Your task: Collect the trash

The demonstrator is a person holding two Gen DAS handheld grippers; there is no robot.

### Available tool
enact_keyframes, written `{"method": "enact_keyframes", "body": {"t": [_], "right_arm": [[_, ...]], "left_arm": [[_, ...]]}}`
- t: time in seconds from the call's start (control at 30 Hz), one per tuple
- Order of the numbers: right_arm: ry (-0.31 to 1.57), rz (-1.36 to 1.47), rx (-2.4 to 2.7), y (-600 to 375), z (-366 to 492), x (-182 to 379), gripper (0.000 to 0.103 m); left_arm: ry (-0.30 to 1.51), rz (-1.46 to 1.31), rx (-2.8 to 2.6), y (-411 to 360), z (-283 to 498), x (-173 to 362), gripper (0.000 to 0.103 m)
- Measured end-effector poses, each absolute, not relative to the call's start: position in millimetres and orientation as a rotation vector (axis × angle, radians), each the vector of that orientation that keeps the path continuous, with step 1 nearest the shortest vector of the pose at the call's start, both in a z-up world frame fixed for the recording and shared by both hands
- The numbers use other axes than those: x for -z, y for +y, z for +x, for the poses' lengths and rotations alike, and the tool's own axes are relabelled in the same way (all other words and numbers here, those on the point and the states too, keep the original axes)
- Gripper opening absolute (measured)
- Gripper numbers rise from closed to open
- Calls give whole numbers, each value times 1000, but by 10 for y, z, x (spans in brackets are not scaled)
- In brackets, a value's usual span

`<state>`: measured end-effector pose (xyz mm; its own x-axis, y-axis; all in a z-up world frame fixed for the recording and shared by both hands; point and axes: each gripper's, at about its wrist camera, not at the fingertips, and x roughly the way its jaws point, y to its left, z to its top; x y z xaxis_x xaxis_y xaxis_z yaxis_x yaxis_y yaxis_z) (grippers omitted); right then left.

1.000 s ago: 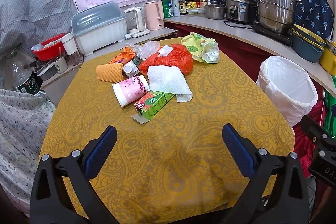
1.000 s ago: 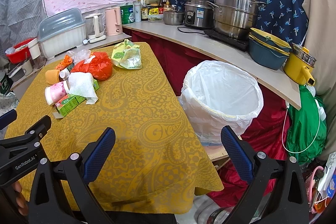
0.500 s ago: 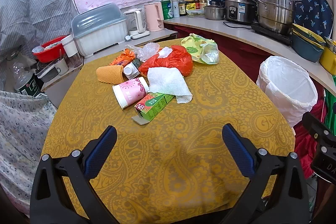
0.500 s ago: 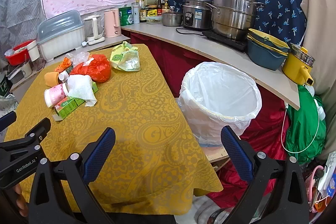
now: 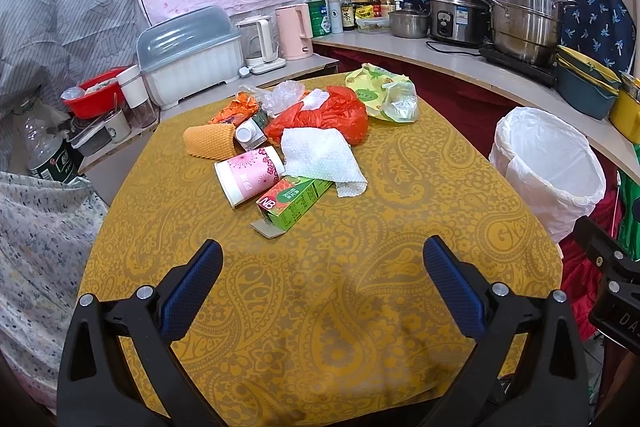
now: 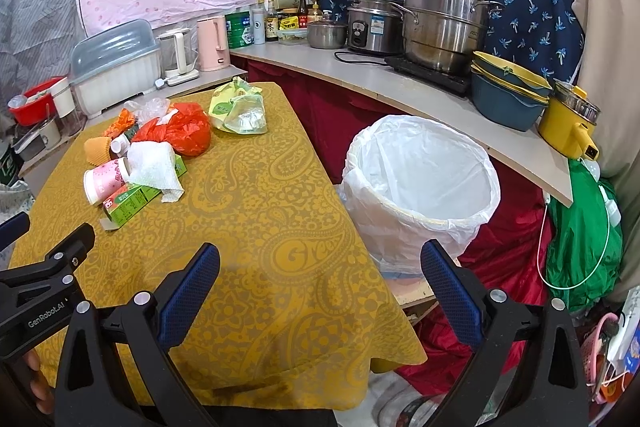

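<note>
Left claw (image 5: 322, 269): we hold it released, blue pads wide apart, above the bare near half of the table (image 5: 320, 327).
Right claw (image 6: 320, 273): also released and empty; we have it over the table's near right edge, one finger above the cloth, the other past it toward the bin.
Trash pile: clustered on the far half: green carton (image 5: 294, 197) nearest us, pink cup (image 5: 248, 179) just left of it, white paper towel (image 5: 322, 155) draped on the carton's far end, red bag (image 5: 324, 115) behind, tan cup (image 5: 210, 141) at far left.
Yellow-green bag (image 5: 384, 93): apart, near the far right edge.
Bin (image 6: 420, 187): white-lined, open, on the floor right of the table.
Open room: we see clear cloth between both claws and the carton.
</note>
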<state>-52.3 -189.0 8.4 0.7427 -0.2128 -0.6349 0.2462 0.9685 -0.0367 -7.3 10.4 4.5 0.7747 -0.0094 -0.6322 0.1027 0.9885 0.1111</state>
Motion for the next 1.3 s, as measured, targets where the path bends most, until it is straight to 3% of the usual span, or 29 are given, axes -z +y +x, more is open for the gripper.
{"method": "enact_keyframes", "body": {"t": [0.73,1.3], "right_arm": [[679,65,270,-1949,-364,-29,96],[661,103,200,-1861,786,50,96]], "left_arm": [[705,109,40,229,111,22,96],[746,34,-39,841,940,204,96]]}}
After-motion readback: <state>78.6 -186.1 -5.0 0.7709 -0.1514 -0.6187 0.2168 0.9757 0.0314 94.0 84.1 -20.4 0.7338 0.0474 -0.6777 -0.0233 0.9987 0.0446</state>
